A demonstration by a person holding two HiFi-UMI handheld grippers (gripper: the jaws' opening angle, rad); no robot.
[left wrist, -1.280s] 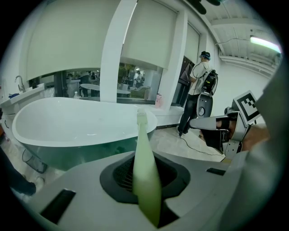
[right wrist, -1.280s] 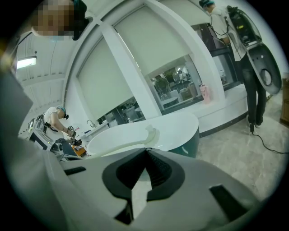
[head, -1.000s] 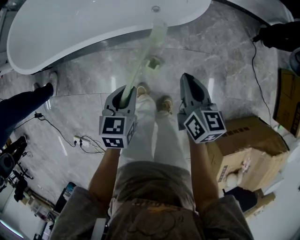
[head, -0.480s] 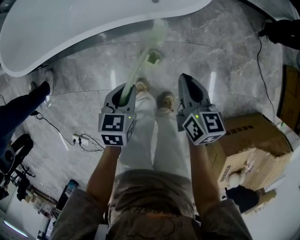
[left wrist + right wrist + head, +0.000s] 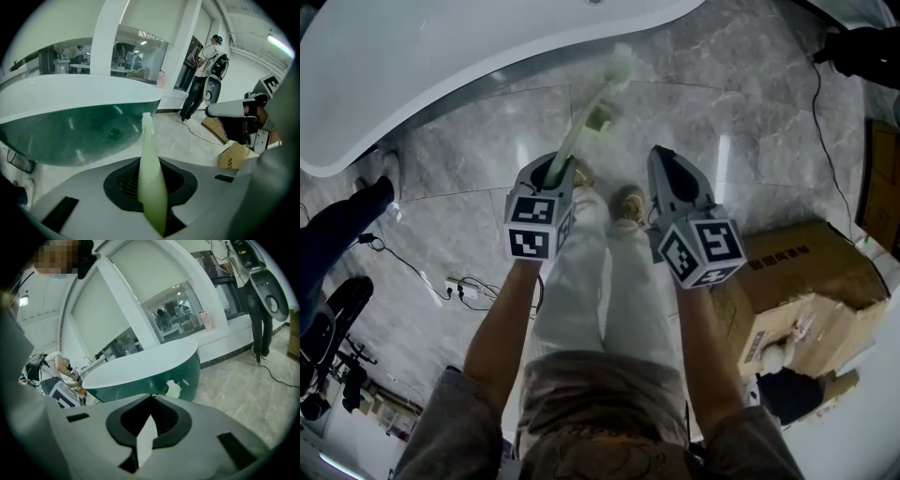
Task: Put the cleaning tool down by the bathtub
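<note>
Cleaning tool [image 5: 577, 129] is clamped in the left hand-held gripper [image 5: 555, 167], aimed toward 12 o'clock at the bathtub [image 5: 441, 56]. It is not yet laid down. The right hand-held gripper [image 5: 666, 164] is closed and empty.

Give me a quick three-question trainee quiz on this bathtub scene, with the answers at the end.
1. True or false: the brush is clamped in the left gripper.
2. Multiple choice: the right gripper holds A) a sponge, B) nothing, C) a bottle.
3. Fill in: the brush's head points toward the ____.
Key: 1 true; 2 B; 3 bathtub.
</note>
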